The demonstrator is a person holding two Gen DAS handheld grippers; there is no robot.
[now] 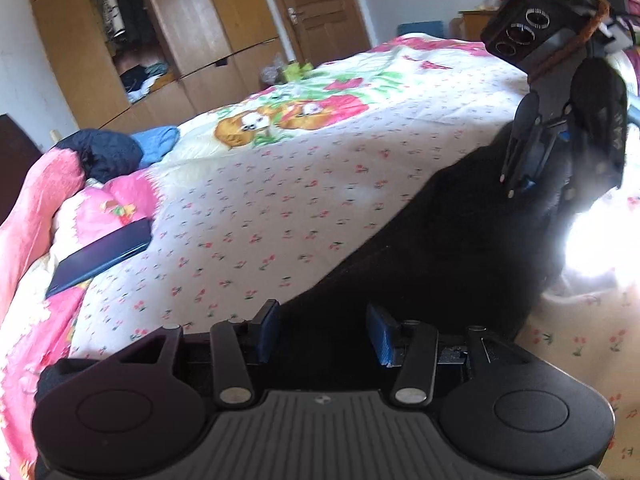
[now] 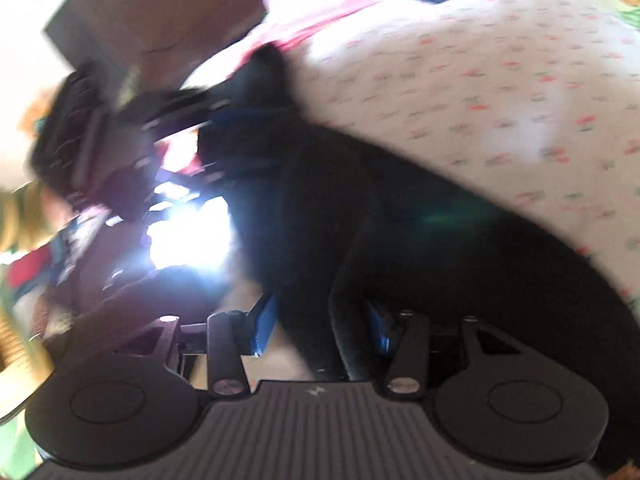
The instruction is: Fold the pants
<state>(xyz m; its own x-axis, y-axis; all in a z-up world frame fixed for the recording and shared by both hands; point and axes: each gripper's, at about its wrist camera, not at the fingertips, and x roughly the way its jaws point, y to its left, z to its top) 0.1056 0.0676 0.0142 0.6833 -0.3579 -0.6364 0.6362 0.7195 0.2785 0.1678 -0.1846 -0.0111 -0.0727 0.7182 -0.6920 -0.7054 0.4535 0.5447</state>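
Black pants (image 1: 440,240) lie across the flowered bed sheet (image 1: 280,200) in a long dark band. In the left wrist view my left gripper (image 1: 325,332) hovers over the near end of the pants, its blue pads (image 1: 268,332) set apart, with black cloth in the gap and no visible pinch. My right gripper (image 1: 560,188) stands over the far end, fingers pointing down. The right wrist view is blurred: the pants (image 2: 400,220) run from my right gripper (image 2: 320,330), whose jaws are apart around a loose fold, towards the left gripper (image 2: 256,136).
A dark blue flat phone-like object (image 1: 100,256) lies on the pink quilt (image 1: 32,220) at the left. A heap of dark and blue clothes (image 1: 104,152) sits beyond it. A wooden wardrobe (image 1: 160,40) and a door (image 1: 320,12) stand behind the bed. Strong glare (image 1: 592,240) shows at the right.
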